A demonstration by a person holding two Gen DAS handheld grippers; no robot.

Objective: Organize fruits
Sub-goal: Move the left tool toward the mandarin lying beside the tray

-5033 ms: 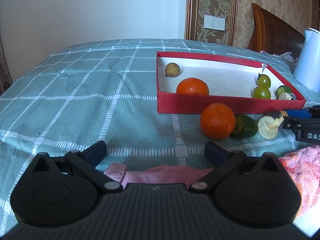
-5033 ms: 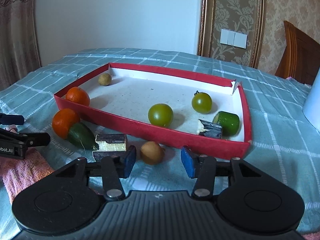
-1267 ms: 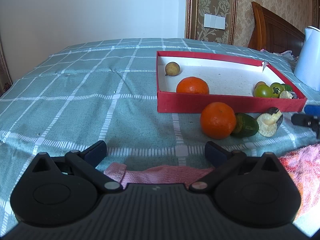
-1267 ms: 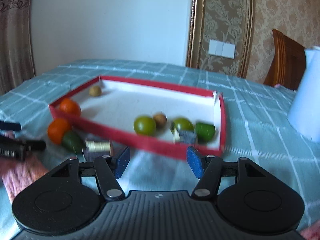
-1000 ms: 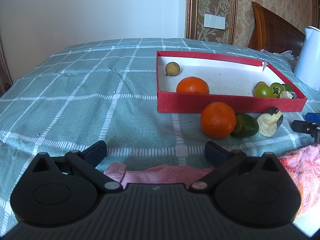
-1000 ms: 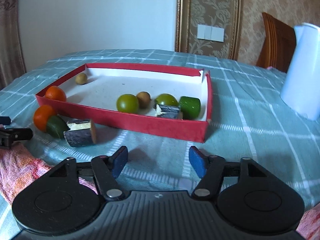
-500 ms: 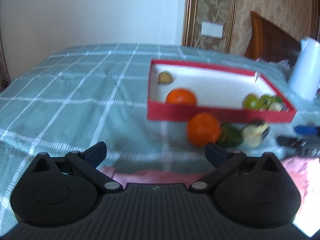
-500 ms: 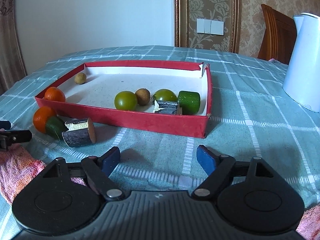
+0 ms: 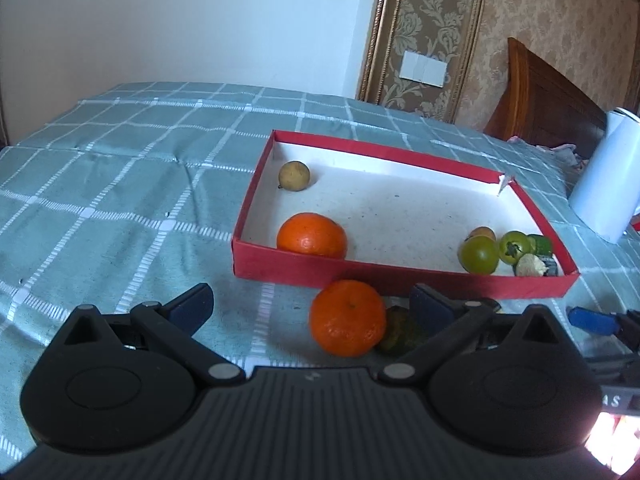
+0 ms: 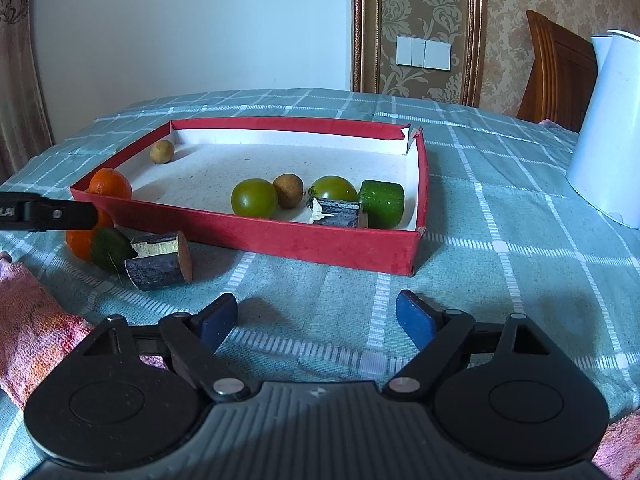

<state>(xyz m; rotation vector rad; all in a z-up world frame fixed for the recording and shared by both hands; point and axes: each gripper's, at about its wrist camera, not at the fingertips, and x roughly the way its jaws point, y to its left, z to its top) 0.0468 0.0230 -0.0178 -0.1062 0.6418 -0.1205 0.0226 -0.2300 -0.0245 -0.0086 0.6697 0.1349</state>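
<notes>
Red cardboard makes the walls of the shallow tray (image 10: 280,240) that stands on the checked green cloth (image 10: 500,216) of the desk, and most of the fruits are already inside it. In the right wrist view I count, inside the tray, one small brown fruit (image 10: 162,151) in the far corner, an orange (image 9: 311,234) against the near wall, two green tomatoes (image 10: 254,197), a second brown fruit (image 10: 288,190) between them, a green cylinder piece (image 10: 381,203) and a dark cut piece (image 10: 336,212) in front of it.

Three things are left outside, just beside the near wall of the tray: a second orange (image 9: 348,323), a dark green fruit (image 10: 109,249) touching it, and a dark log-like piece (image 10: 160,262) with a pale cut face. So I judge the task as more than half done, with these three to be put in.

The left tool (image 9: 308,304) has its jaws wide apart and holds nothing; the outside orange lies just ahead of it, between the lines of its fingers, so it seems the likely next thing to take. The right tool (image 10: 316,316) has its jaws opening, with only bare cloth between them. A pink towel (image 10: 32,320) lies at the near edge, and a white kettle (image 10: 608,132) stands well apart from the tray.
</notes>
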